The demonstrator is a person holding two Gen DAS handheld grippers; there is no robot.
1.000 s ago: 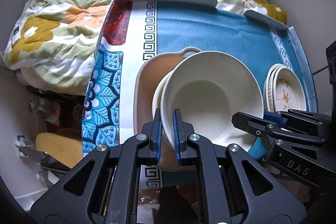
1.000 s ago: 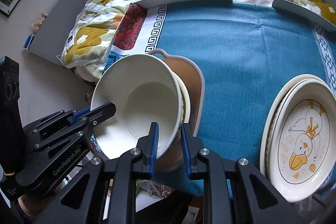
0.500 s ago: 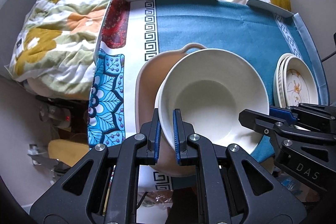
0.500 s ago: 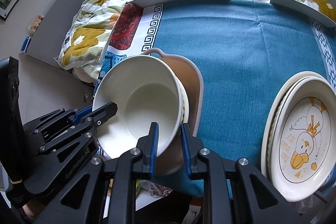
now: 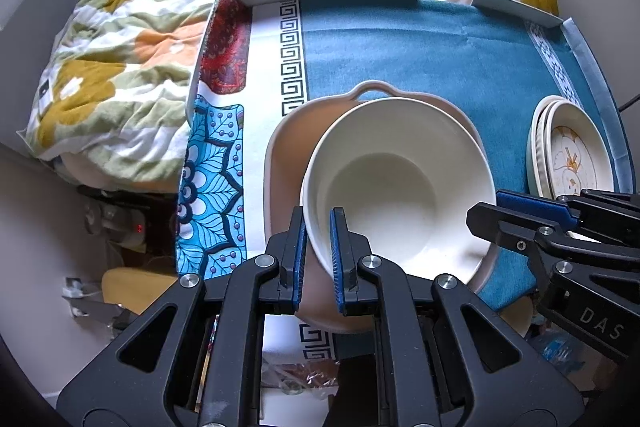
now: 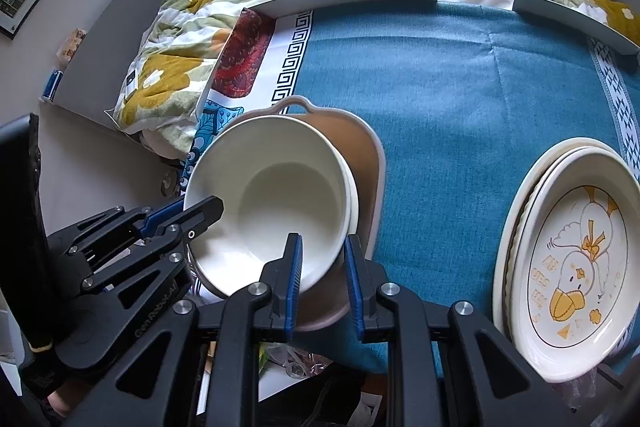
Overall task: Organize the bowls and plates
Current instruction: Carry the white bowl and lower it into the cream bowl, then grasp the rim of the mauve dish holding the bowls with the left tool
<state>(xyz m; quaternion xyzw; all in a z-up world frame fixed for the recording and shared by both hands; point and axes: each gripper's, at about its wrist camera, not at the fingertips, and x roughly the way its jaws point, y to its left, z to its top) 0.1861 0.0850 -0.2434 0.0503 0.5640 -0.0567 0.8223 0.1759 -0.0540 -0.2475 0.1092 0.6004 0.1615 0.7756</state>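
Over the tan handled dish (image 5: 288, 147) on the blue tablecloth (image 6: 460, 99), the white bowl (image 5: 400, 179) tilts, nested on another. Left gripper (image 5: 318, 247) clenches its near rim; right gripper (image 6: 322, 267) brackets the opposite rim, jaws parted. Duck plates (image 6: 576, 259) sit well apart.

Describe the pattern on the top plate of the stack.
A cartoon duck with a yellow bow and beak on the cream plate; clearest in the right wrist view.
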